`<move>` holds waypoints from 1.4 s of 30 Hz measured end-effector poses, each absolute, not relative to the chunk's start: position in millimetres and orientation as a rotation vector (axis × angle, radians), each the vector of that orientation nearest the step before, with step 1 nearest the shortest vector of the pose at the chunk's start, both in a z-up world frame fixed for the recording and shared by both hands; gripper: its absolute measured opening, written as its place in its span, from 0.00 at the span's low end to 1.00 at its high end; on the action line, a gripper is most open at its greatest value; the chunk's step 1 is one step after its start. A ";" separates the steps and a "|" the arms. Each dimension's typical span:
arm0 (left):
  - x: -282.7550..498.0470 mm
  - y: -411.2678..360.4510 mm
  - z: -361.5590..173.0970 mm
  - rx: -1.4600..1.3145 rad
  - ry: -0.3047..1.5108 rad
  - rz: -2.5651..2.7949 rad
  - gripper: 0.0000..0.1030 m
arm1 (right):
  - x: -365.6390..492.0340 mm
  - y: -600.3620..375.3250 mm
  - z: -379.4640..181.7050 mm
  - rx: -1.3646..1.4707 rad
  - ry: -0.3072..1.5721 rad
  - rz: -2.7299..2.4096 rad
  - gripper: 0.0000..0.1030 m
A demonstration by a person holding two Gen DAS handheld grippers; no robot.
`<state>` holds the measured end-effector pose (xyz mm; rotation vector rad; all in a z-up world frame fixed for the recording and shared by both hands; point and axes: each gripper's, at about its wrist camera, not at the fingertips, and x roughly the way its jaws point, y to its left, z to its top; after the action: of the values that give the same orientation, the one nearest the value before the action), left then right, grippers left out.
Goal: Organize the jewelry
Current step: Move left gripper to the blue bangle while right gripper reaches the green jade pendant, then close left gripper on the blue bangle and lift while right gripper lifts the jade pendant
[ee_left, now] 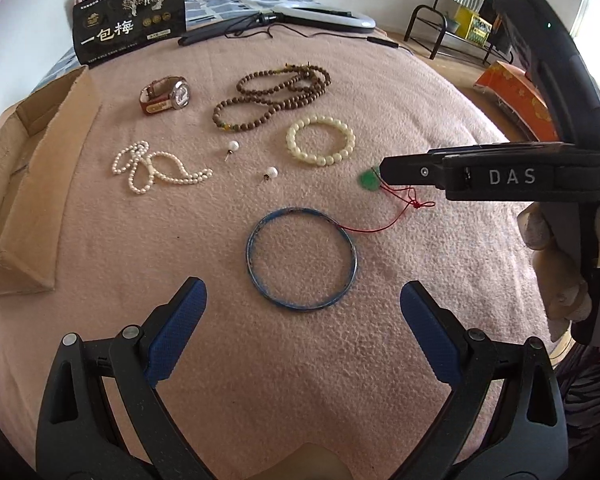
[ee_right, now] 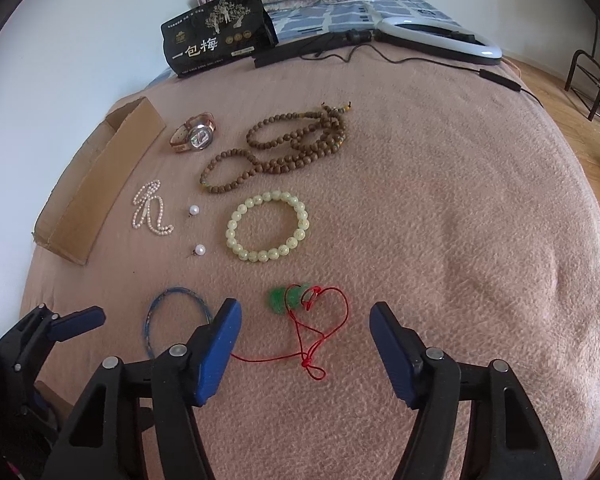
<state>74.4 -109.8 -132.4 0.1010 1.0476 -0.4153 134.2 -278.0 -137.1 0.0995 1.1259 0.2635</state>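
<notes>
Both claws (ee_left: 303,312) (ee_right: 306,344) agape, angled downward

Blanket (ee_right: 440,208): pink fleece, nubbly, matt, under everything. Blue bangle (ee_left: 302,259), just ahead of the left gripper (ee_left: 303,312): thin, hard, scuffed blue finish. Pendant (ee_right: 286,298), ahead of the right gripper (ee_right: 305,336): translucent green stone on thin red cord (ee_right: 320,332). Gripper pads (ee_left: 180,332): blue, finely textured; arms matt black plastic. Farther off: pale bead bracelet (ee_right: 267,227), glossy, translucent; brown bead strand (ee_right: 284,148), wood-like, dull; pearl necklace (ee_left: 152,166), lustrous. Cardboard box (ee_left: 32,184), far left: raw, matt.
</notes>
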 end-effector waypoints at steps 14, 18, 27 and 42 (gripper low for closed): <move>98.2 -115.3 -161.3 0.128 1.086 -0.356 0.96 | 139.9 -270.7 -148.9 0.089 1.154 0.273 0.60; 99.6 -115.9 -164.2 0.136 1.076 -0.362 0.96 | 141.5 -266.8 -153.0 0.063 1.161 0.272 0.58; 97.3 -112.5 -163.7 0.150 1.051 -0.351 0.84 | 139.7 -260.5 -157.8 -0.032 1.151 0.255 0.48; 98.5 -104.5 -161.1 0.127 1.040 -0.340 0.70 | 142.6 -245.9 -158.8 -0.143 1.118 0.253 0.31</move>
<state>98.5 -104.5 -161.1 0.1268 1.0405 -0.3397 142.6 -245.9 -158.8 -0.1433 1.1184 0.2530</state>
